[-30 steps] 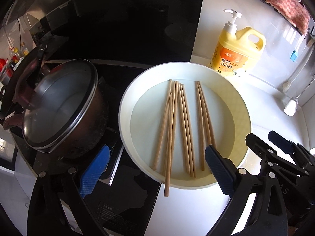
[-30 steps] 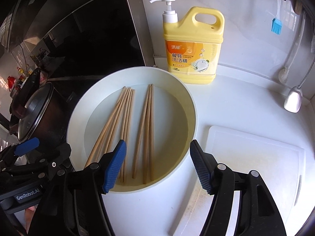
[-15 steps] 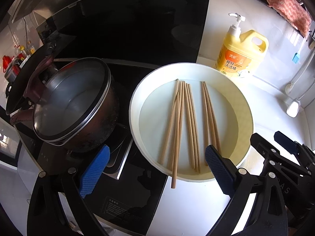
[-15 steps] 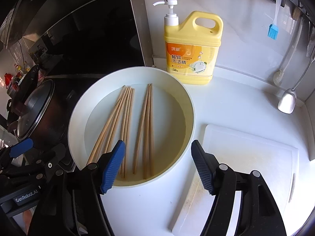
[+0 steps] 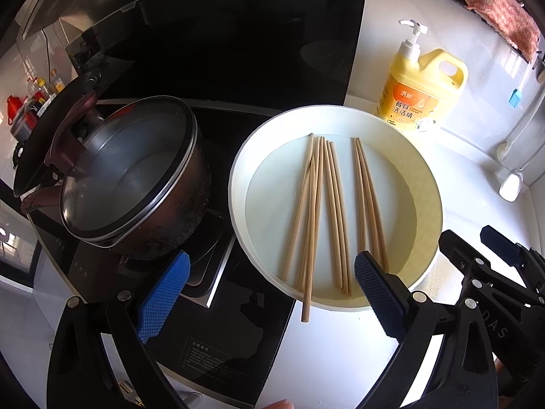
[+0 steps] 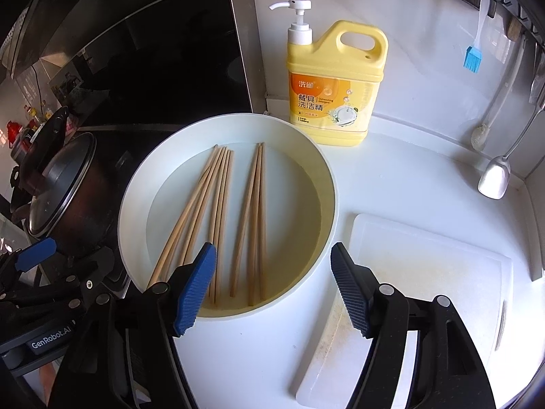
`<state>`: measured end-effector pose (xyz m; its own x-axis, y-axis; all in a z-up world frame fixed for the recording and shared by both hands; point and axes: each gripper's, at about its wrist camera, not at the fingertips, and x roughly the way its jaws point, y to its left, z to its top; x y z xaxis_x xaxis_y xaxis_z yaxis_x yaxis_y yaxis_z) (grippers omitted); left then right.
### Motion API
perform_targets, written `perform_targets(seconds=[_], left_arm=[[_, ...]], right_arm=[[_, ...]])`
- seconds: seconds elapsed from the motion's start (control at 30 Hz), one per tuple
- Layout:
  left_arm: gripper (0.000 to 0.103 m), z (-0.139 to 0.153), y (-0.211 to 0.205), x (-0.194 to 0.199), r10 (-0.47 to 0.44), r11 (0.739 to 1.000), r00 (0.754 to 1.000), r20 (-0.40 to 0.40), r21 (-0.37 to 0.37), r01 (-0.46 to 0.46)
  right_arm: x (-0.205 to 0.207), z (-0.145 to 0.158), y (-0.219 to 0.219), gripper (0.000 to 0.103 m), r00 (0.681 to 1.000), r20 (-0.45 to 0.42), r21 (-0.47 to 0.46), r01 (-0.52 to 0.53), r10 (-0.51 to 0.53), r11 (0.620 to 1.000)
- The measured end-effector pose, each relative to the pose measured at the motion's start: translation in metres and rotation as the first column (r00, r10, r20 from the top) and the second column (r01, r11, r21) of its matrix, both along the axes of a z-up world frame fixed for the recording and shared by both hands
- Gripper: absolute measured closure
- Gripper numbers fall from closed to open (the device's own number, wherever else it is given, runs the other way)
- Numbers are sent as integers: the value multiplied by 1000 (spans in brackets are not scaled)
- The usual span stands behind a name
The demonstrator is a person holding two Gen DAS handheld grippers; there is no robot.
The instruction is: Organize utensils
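Presently both grippers hang above the near edge of the counter with nothing between their blue pads. The right gripper [image 6: 272, 286] stands wide, its left pad over the near rim of the white basin [image 6: 306, 156] and its right pad over the corner of the white cutting board [image 6: 425, 272]. The left gripper [image 5: 269, 293] is spread wider still, one pad over the black induction cooktop [image 5: 238, 323] below the lidded pot [image 5: 136, 184], the other over the basin's near rim.

The wooden chopsticks [image 5: 332, 211] lie flat in the basin, all pointing roughly away from the grippers: a fanned bunch on the left side and a tighter group [image 6: 253, 221] to the right, the two apart. One stick of the bunch [image 5: 308, 255] rides over the near rim, its end hanging out above the counter. Whether there is water in the basin I cannot tell.

These frames fit either sticks waiting to be gathered or sticks already laid in sorted groups, so I judge only the handling. Chopsticks are thin and roll easily; any pinch should cross them at right angles near mid-length, low against the basin floor, with the jaws closing slowly so the sticks stack rather than squirt sideways. The overhanging stick is the easiest to knock out. The yellow dish-soap jug [image 6: 335, 85] behind the basin stands clear of any reach.
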<state>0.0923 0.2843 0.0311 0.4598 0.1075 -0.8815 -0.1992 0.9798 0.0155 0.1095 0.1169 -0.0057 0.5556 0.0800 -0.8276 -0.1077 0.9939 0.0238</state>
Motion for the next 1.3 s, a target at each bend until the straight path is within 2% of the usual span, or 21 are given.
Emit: perform_targets(seconds=[1.3], left_arm=[[7,-6,3,1,31,999,999,-22,26,-31]], right_arm=[[1,-2,-1,36,1000,-11,-13,-8,8,1000]])
